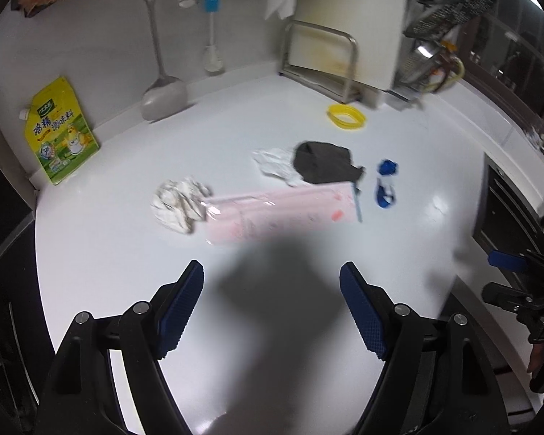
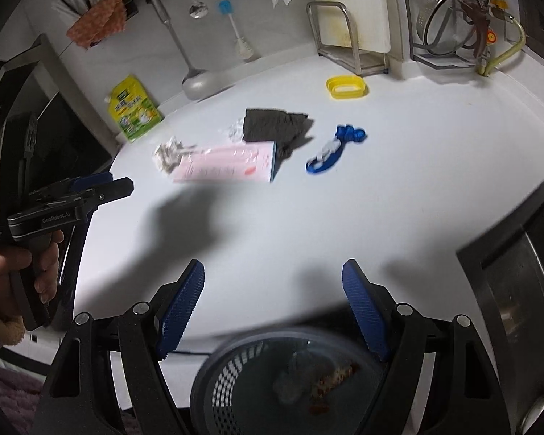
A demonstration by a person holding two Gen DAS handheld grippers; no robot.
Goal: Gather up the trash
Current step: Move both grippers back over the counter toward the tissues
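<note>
Room: a kitchen corner; a white glossy desk (image 1: 108, 239) runs under a pale wall hung with a ladle (image 1: 163, 98), a brush and a cloth.
Trash: a loose cluster lies mid-desk, well ahead of both grippers.
Pink pack (image 1: 279, 212): flat, long, in crinkly clear film; its left end touches a crumpled tissue (image 1: 179, 204), which is soft, white and stained.
Dark cloth (image 1: 324, 163): a matte grey, limp wad at the pack's far right corner, lying partly over a second white crumple (image 1: 275, 161).
Blue strip (image 2: 332, 146): a twisted ribbon-like scrap, just right of the cloth and apart from it.
Yellow lid (image 2: 346, 87): an oval plastic ring, further back near the steel rack (trash or not, I cannot tell).
Pouch (image 1: 60, 132): a yellow-green seasoning bag leaning on the wall at the left; it looks like a kept item.
Bin (image 2: 235, 373): a round perforated basket below the desk edge, under the right gripper, with a few scraps already inside.
Left gripper (image 1: 272, 310): fingers spread wide, holding nothing, hovering over bare desk short of the pack.
Right gripper (image 2: 273, 308): likewise wide open and empty, above the desk edge and bin.
Step in hand: probably the approach to a first piece.
Doing it well: come down low on the tissue or cloth, which should bunch easily between the ribbed pads; the film pack is likely slippery and flat, so pinch it across a short edge or slide it to the desk edge first.
</note>
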